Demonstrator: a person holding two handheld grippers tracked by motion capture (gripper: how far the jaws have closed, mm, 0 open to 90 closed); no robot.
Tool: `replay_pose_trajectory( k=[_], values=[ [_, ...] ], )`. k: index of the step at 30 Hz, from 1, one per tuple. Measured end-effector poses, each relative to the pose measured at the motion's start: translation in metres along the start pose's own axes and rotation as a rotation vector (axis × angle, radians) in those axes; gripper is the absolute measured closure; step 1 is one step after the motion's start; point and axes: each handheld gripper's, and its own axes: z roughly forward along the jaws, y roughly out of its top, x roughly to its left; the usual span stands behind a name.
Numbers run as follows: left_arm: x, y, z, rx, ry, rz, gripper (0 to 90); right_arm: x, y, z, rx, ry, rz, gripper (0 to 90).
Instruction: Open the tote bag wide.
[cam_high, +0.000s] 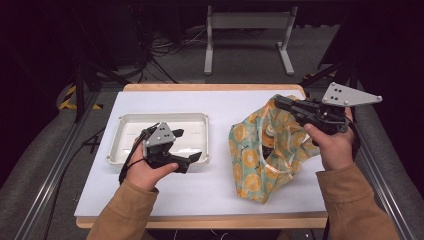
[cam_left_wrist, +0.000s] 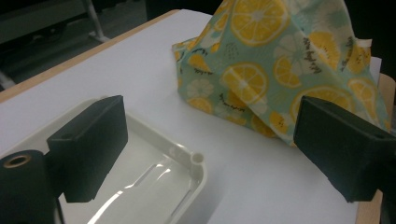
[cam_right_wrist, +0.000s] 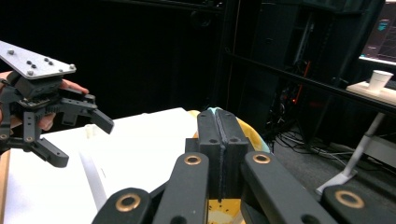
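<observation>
A cloth bag printed with lemon slices on teal stands bunched up on the right half of the white table top. My right gripper is shut on the bag's upper edge and holds it raised; in the right gripper view the jaws press together with a sliver of teal cloth at their tip and yellow fabric behind. Over the right end of the white tray my left gripper hovers open, nothing between its fingers. Its own view looks past the wide-apart gripper at the tray corner and the bag.
The white table top has a wooden edge all round. A grey metal stand and loose cables lie on the floor behind. Metal rails run along both sides. A paper cup sits on a far desk.
</observation>
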Motion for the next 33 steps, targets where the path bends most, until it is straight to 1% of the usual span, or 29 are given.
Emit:
replay_pose_trajectory(
  k=[7, 8, 11, 15, 21, 26, 29, 33],
  values=[
    [-0.011, 0.019, 0.02, -0.015, -0.039, 0.022, 10.5, 0.005, 0.0, 0.009, -0.003, 0.024, 0.0, 89.9],
    [-0.011, 0.019, 0.02, -0.015, -0.039, 0.022, 10.5, 0.005, 0.0, 0.009, -0.003, 0.024, 0.0, 89.9],
    [-0.017, 0.027, 0.033, -0.031, -0.066, 0.028, 10.7, 0.007, 0.0, 0.012, -0.004, 0.031, -0.001, 90.0],
    [-0.022, 0.035, 0.045, -0.044, -0.095, 0.036, 12.1, 0.009, 0.0, 0.016, -0.002, 0.043, -0.004, 89.9],
    [-0.033, 0.049, 0.064, -0.064, -0.129, 0.061, 13.1, 0.011, -0.002, 0.02, -0.005, 0.056, -0.003, 90.0],
    [-0.043, 0.064, 0.08, -0.067, -0.149, 0.096, 11.0, 0.013, -0.002, 0.023, -0.009, 0.066, -0.001, 89.9],
    [-0.047, 0.072, 0.089, -0.079, -0.159, 0.092, 8.9, 0.014, -0.003, 0.024, -0.009, 0.071, -0.002, 89.9],
    [-0.049, 0.077, 0.097, -0.092, -0.169, 0.084, 8.7, 0.014, -0.004, 0.024, -0.008, 0.075, -0.002, 89.9]
  ],
)
